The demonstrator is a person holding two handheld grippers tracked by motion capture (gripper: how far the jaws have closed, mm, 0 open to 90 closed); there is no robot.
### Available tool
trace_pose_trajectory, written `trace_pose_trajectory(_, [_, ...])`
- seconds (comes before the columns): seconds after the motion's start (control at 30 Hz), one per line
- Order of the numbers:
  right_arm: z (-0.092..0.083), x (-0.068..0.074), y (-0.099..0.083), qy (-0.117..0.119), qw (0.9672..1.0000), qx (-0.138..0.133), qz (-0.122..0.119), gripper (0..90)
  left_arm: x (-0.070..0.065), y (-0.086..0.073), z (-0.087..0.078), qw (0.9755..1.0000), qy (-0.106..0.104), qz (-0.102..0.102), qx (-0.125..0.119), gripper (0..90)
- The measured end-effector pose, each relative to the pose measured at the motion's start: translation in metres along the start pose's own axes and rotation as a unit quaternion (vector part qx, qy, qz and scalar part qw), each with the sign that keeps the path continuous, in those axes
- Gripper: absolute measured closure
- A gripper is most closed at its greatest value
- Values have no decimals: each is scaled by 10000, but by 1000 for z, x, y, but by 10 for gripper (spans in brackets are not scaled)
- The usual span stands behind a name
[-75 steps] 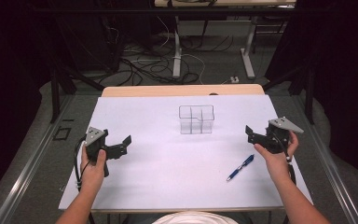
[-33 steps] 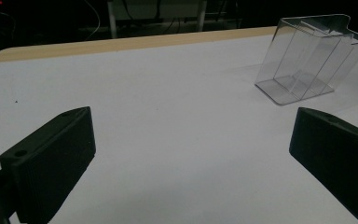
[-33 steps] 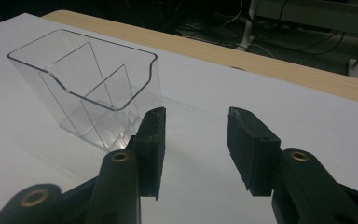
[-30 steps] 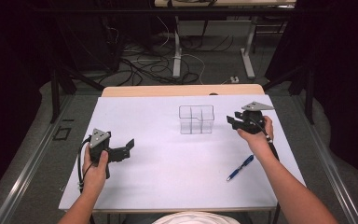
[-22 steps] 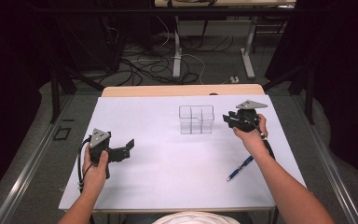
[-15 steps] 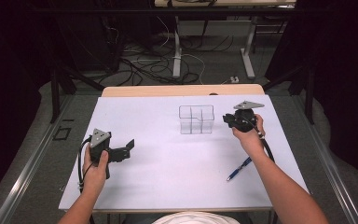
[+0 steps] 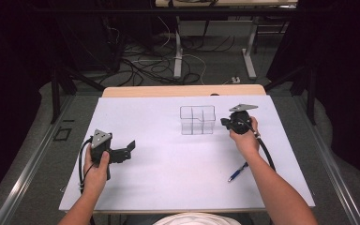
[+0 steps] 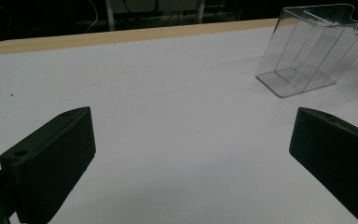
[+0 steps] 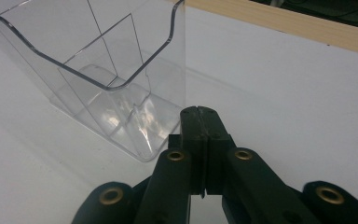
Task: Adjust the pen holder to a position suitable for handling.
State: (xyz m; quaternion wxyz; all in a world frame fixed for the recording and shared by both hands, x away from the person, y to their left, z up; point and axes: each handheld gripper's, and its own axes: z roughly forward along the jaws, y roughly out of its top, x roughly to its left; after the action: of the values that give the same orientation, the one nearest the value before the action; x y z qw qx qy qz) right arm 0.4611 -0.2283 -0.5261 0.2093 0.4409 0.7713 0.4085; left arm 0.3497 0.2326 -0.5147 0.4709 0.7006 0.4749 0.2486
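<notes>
A clear plastic organizer (image 7: 197, 120) with several compartments stands on the white table top (image 7: 168, 183), right of the middle. My right gripper (image 7: 225, 123) sits just at its right side. In the right gripper view the jaws (image 9: 199, 112) are pressed flat together beside the organizer's (image 9: 98, 70) near corner; they have just been closing and nothing is between them. My left gripper (image 7: 129, 151) rests low at the table's left, pointing right, jaws wide apart (image 8: 191, 158) over bare table, with the organizer (image 8: 312, 51) far ahead.
A blue pen (image 7: 237, 173) lies on the table near the right forearm. A wooden strip (image 7: 183, 90) edges the table's far side. Beyond it are table legs and cables on the floor.
The right hand has come from the table's right side up to the organizer and sunk a little, and its jaws have shut. The left hand has kept still.
</notes>
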Motion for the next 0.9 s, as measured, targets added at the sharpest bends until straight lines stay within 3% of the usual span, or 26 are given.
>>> trace_pose_trajectory(0.9, [15, 12, -2, 134, 9997, -214, 38, 900, 1, -2, 1, 10000, -7, 2, 56, 0])
